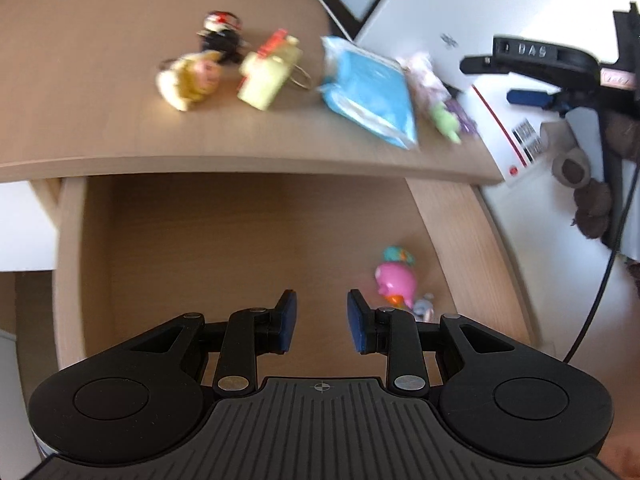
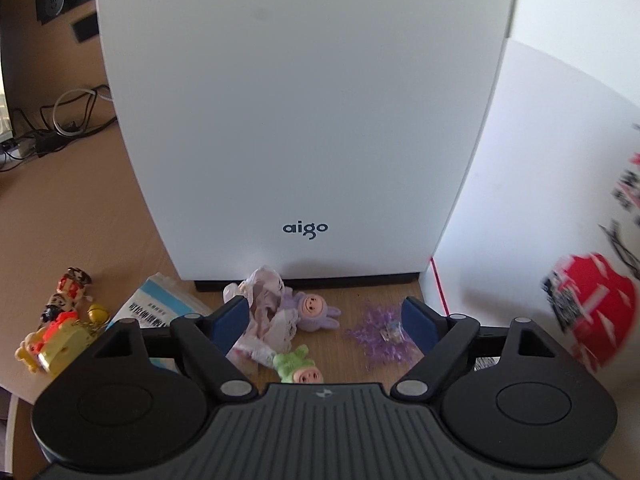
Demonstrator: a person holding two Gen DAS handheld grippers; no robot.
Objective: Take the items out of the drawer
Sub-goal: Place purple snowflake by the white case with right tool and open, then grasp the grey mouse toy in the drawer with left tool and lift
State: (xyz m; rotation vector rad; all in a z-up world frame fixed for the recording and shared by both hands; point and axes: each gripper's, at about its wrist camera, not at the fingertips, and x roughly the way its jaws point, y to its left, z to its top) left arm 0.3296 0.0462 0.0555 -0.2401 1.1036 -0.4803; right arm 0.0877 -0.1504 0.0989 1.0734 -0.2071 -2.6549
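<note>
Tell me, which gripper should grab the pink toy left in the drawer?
Left, probably. The left hand-held gripper is open above the wooden drawer, with the pink plastic toy just beside its right finger. The right hand-held gripper is open over the desk top, facing the white aigo box.

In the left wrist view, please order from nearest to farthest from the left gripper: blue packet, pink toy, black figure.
From the left gripper:
1. Pink toy, in the drawer, just right.
2. Blue packet, on the desktop, right.
3. Black figure, on the desktop, far left.
</note>
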